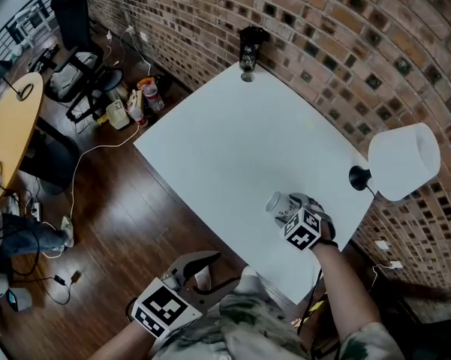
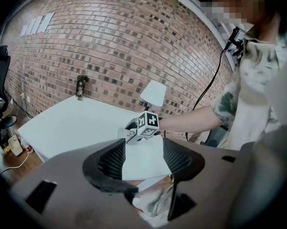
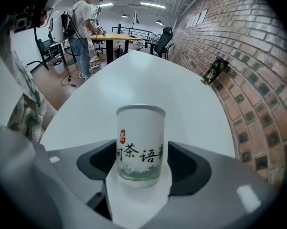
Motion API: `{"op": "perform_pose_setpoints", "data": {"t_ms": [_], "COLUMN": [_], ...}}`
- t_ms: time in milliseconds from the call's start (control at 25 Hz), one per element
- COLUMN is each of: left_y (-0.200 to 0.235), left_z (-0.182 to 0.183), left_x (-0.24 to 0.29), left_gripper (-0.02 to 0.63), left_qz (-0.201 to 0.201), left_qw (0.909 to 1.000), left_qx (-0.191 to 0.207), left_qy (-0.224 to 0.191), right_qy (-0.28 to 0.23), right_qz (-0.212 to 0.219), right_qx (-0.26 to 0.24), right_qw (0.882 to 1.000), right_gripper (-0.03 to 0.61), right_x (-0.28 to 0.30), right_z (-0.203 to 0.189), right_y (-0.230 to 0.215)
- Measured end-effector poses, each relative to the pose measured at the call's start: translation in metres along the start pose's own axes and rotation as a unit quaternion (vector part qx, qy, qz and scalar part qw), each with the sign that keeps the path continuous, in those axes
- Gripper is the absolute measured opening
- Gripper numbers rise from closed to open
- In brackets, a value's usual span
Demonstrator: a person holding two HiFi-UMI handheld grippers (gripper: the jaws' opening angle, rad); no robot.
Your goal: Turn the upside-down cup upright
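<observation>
1. The desk (image 1: 233,148) has one long edge along the wall (image 1: 338,43).
2. A packet (image 1: 251,45) stands at the desk's far corner, against the wall.
3. A lamp (image 1: 402,161) stands at the wall-side edge, near the right corner.
4. The cup (image 1: 277,203) is near the right corner, just before the lamp and well apart from the packet.
5. The right hand-held gripper (image 1: 283,208) reaches in over the near edge, with the cup between its jaws, one jaw at each side.
6. The left hand-held gripper (image 1: 197,267) is off the near edge, over the floor (image 1: 127,223), its jaws apart around nothing.
7. A chair (image 1: 79,73) and a round table (image 1: 11,137) stand on the floor beyond the left corner.
</observation>
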State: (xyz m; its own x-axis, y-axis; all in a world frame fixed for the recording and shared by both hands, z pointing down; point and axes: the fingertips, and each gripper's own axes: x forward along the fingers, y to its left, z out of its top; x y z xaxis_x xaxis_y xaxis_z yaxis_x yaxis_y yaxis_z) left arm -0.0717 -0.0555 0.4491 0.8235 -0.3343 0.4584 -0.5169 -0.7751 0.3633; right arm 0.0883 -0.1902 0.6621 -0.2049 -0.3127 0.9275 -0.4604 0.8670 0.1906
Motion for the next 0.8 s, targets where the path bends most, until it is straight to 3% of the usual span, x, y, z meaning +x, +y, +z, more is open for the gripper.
{"op": "perform_pose_setpoints", "data": {"t_ms": [600, 800], "left_y": [-0.015, -0.020], "left_z": [0.002, -0.001], "left_x": [0.012, 0.015], "left_gripper": [0.252, 0.252], "left_qz": [-0.010, -0.007], "left_qw": [0.9998, 0.9998], "left_qx": [0.011, 0.009], "left_qy": [0.010, 0.016], "right_qy": [-0.038, -0.044], "right_qz": [0.031, 0.038], "right_qx": [0.029, 0.029], "right_qw": [0.998, 0.998], "right_gripper": [0.339, 0.294], "right_x": [-0.012, -0.011], "right_z": [-0.019, -0.023], "right_y": [0.015, 0.020]}}
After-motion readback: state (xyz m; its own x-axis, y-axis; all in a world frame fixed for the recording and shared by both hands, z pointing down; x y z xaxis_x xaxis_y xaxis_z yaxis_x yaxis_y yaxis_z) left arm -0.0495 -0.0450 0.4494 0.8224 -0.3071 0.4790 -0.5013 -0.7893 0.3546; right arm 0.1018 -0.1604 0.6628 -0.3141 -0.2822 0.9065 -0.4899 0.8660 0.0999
